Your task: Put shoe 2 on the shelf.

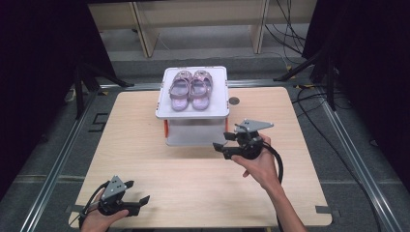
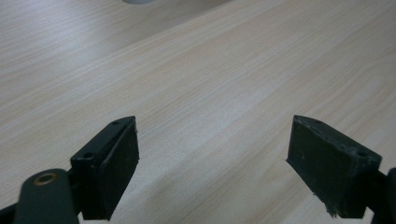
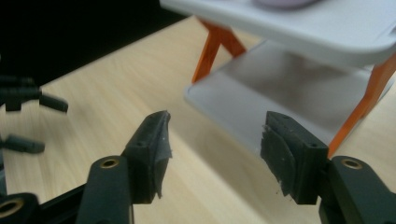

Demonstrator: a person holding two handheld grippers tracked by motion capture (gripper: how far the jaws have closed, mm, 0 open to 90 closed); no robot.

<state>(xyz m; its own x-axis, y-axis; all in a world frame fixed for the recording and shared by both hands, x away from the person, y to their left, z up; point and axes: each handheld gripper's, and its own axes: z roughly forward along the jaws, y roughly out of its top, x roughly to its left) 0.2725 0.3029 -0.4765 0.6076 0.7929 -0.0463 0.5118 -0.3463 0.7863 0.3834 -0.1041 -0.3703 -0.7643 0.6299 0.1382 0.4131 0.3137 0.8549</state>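
A pair of small pink-purple sandals (image 1: 191, 89) stands side by side on the top of a white two-tier rack (image 1: 193, 113) with orange legs, at the back middle of the wooden table (image 1: 193, 183). My right gripper (image 1: 221, 141) hovers just off the rack's front right corner, jaws open and empty. In the right gripper view, my right gripper (image 3: 215, 135) faces the rack's bare lower shelf (image 3: 280, 88). My left gripper (image 1: 139, 191) rests near the table's front left, open with nothing between its jaws. In its own view, my left gripper (image 2: 212, 144) looks across bare wood.
Dark curtains flank the table on both sides. A metal frame (image 1: 63, 154) runs along the floor around it. Wooden shelving legs (image 1: 145, 34) and loose cables (image 1: 290, 29) lie behind. A small dark round hole (image 1: 234, 101) sits in the tabletop right of the rack.
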